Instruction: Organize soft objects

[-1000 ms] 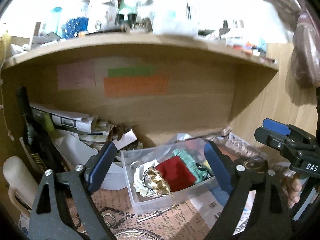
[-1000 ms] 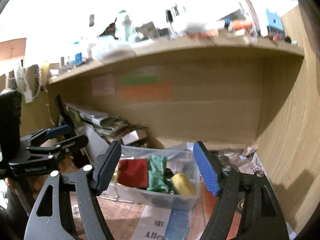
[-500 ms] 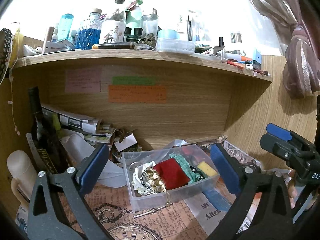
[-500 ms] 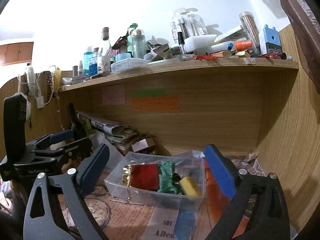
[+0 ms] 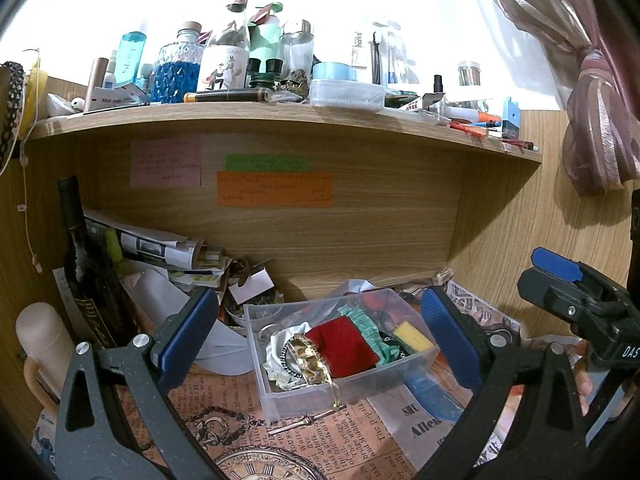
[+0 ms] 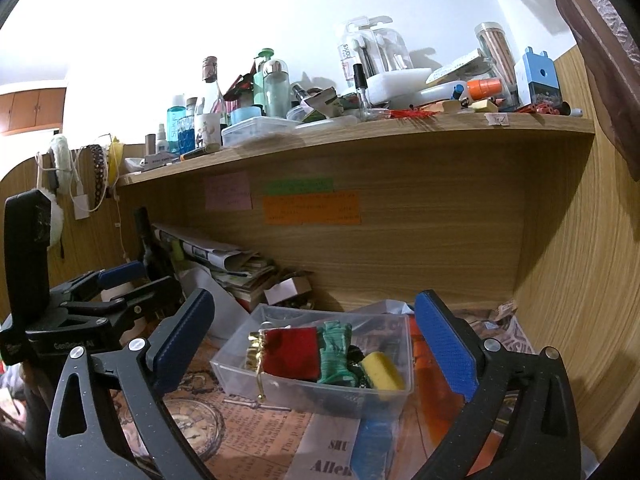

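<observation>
Now both the left gripper (image 5: 320,336) and right gripper (image 6: 316,340) are hovering empty, fingers spread; red pouch (image 5: 343,346) is sitting lower center in clear bin (image 5: 344,390), looking light, squashy, best pinched mid-body.

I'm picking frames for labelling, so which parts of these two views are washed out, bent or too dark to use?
Left wrist view: the wall above the shelf is blown out white, and the shelf edge bows from fisheye distortion.
Right wrist view: same overexposed wall and a bowed shelf; the clear bin below stays sharp and readable.
</observation>
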